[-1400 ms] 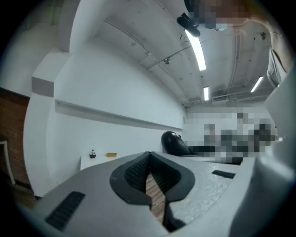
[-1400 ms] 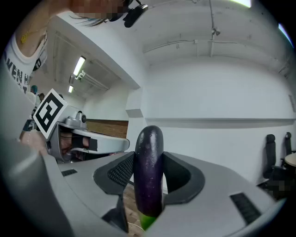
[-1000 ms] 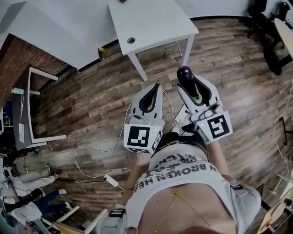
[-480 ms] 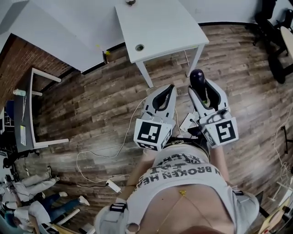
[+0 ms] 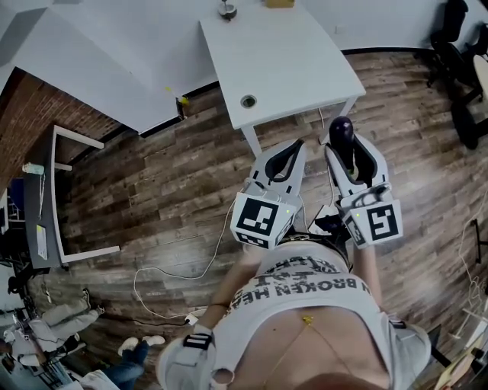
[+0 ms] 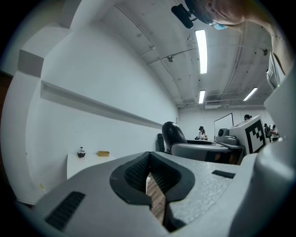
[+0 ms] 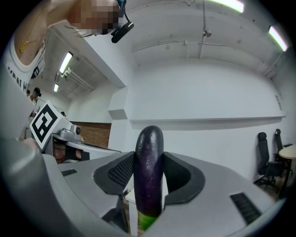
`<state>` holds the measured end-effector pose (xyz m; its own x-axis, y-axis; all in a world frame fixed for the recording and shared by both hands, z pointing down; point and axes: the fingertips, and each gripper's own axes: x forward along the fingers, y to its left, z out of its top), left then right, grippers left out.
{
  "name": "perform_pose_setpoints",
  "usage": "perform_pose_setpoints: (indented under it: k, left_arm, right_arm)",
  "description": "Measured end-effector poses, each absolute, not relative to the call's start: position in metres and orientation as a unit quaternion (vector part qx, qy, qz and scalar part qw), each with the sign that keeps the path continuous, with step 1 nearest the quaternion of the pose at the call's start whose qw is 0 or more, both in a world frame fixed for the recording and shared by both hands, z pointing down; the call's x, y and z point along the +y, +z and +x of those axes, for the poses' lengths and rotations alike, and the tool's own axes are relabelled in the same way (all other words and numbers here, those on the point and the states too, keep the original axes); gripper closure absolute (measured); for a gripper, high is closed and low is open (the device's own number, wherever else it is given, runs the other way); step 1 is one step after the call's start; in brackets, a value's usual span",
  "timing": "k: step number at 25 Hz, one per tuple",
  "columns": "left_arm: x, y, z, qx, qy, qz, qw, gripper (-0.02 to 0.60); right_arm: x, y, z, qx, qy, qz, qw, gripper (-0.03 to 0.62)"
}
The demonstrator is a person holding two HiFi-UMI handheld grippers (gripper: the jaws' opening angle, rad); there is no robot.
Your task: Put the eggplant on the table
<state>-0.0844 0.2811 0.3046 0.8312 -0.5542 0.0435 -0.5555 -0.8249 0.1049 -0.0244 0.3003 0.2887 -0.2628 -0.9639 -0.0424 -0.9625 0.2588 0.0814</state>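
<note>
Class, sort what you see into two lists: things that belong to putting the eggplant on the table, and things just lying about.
Belongs to the job: dark purple eggplant; right tool gripping it; white rectangular table.

Lying about: small dark round object and yellow block at the table's far edge; white cable on the wooden floor; black office chairs.
</note>
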Motion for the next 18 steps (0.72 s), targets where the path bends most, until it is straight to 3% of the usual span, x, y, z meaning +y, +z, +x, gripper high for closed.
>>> perform_pose_setpoints:
  k: [18]
  left_arm:
    - [0.218,0.323,-0.124,-0.291,0.022,0.954,0.066,0.583]
  right_arm:
    - [0.235,0.309,-0.065,-0.8,-0.029,0.599,0.019,0.399]
